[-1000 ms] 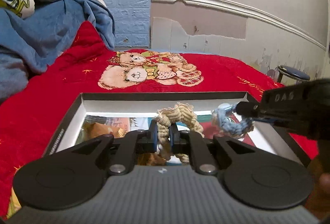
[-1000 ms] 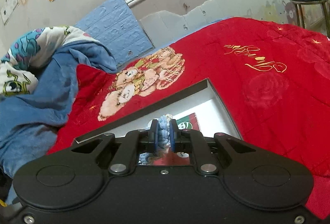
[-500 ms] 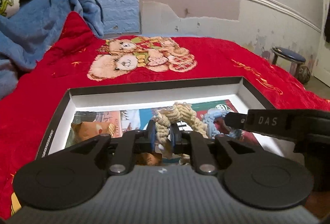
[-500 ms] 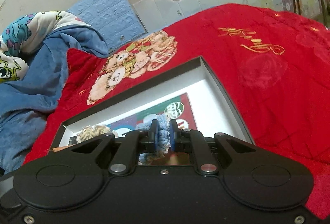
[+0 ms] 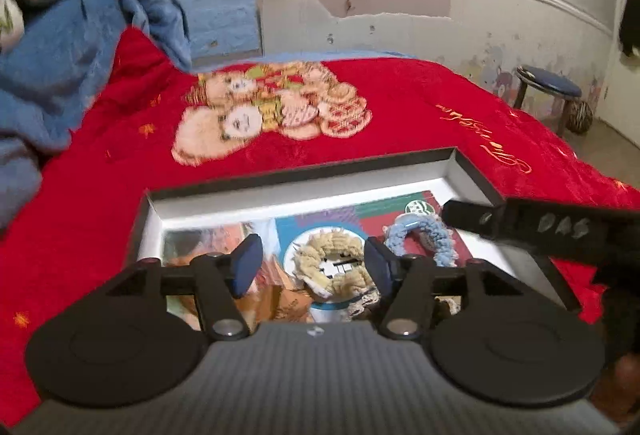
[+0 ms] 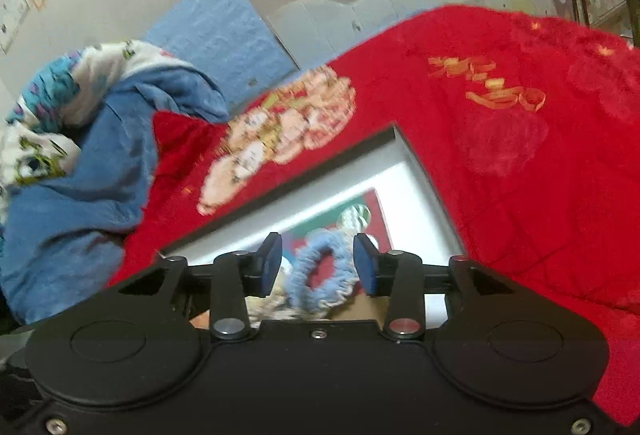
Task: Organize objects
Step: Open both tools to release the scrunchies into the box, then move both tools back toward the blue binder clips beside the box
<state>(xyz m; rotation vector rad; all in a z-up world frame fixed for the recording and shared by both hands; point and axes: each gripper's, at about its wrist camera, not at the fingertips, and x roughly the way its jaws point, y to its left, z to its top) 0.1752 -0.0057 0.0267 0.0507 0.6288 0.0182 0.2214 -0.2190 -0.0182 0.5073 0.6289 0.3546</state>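
Note:
A shallow black box (image 5: 472,175) with a white inside lies on the red bedspread. A beige scrunchie (image 5: 332,267) lies in it between the open fingers of my left gripper (image 5: 314,269). A light blue scrunchie (image 5: 424,239) lies to its right, and in the right wrist view (image 6: 320,275) it lies between the open fingers of my right gripper (image 6: 318,265). Neither gripper holds anything. The right gripper's black finger (image 5: 540,231) reaches in from the right in the left wrist view. The box rim also shows in the right wrist view (image 6: 424,171).
Colourful printed cards (image 5: 320,223) cover the box floor. A blue blanket and patterned pillow (image 5: 60,47) are piled at the left. A blue-topped stool (image 5: 548,87) stands by the wall at the right. The red bedspread (image 6: 520,155) surrounds the box.
Both grippers opened and let go of their scrunchies, which now lie in the box. Both grippers pulled back slightly.

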